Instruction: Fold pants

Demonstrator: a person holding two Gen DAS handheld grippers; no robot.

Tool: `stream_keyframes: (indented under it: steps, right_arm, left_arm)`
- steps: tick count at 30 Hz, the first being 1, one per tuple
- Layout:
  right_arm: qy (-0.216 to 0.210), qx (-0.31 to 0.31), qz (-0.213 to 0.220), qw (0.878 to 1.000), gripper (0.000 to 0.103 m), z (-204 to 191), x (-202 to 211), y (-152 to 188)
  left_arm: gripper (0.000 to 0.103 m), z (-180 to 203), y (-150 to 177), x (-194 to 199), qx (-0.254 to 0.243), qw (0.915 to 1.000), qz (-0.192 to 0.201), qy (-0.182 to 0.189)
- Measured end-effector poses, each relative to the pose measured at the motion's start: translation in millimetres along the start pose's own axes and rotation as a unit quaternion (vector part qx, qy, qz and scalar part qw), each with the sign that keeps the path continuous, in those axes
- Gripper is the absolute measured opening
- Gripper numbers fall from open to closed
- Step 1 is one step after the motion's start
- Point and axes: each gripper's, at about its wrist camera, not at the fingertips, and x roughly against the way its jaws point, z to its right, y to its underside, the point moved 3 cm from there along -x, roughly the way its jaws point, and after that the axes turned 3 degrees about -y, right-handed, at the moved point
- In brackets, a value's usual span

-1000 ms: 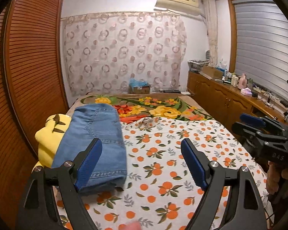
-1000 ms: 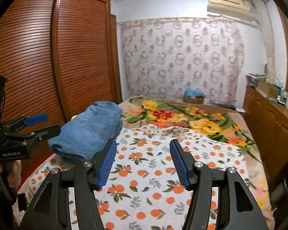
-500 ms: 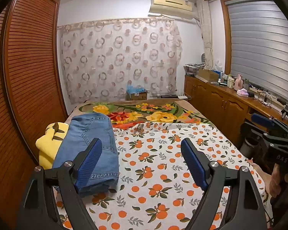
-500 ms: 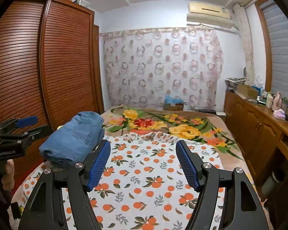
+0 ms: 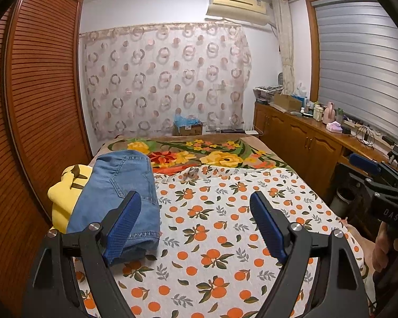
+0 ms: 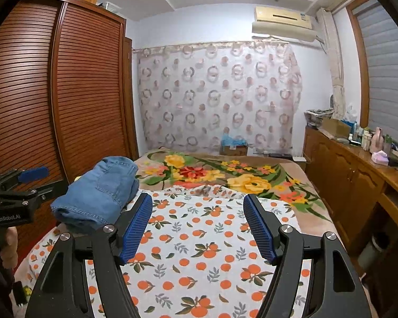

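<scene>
The jeans (image 5: pixel 119 193) lie folded into a compact bundle at the left edge of the bed (image 5: pixel 212 238), on the orange-print sheet (image 6: pixel 199 251), partly over a yellow plush toy (image 5: pixel 63 198). We judge the folding done, though the far side of the bundle is hidden from us. Our left gripper (image 5: pixel 196 228) and right gripper (image 6: pixel 197 228) hover over the sheet, jaws wide apart and holding nothing.

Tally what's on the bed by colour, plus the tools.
Blue: 1, folded jeans
Yellow: 1, yellow item under the jeans
Orange-print: 1, orange-print sheet
Floral: 1, floral blanket
Tools: 2, left tool, right tool, both empty
Total: 6
</scene>
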Motion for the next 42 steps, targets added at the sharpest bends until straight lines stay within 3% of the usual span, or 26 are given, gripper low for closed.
stream_keyframes:
  steps: [42]
  right_arm:
    - [-0.006,0.001,0.003,1.0,0.073,13.5,-3.2,5.2]
  left_arm:
    - [0.085,-5.4,1.5,0.7,0.001,1.0,0.002,-0.003]
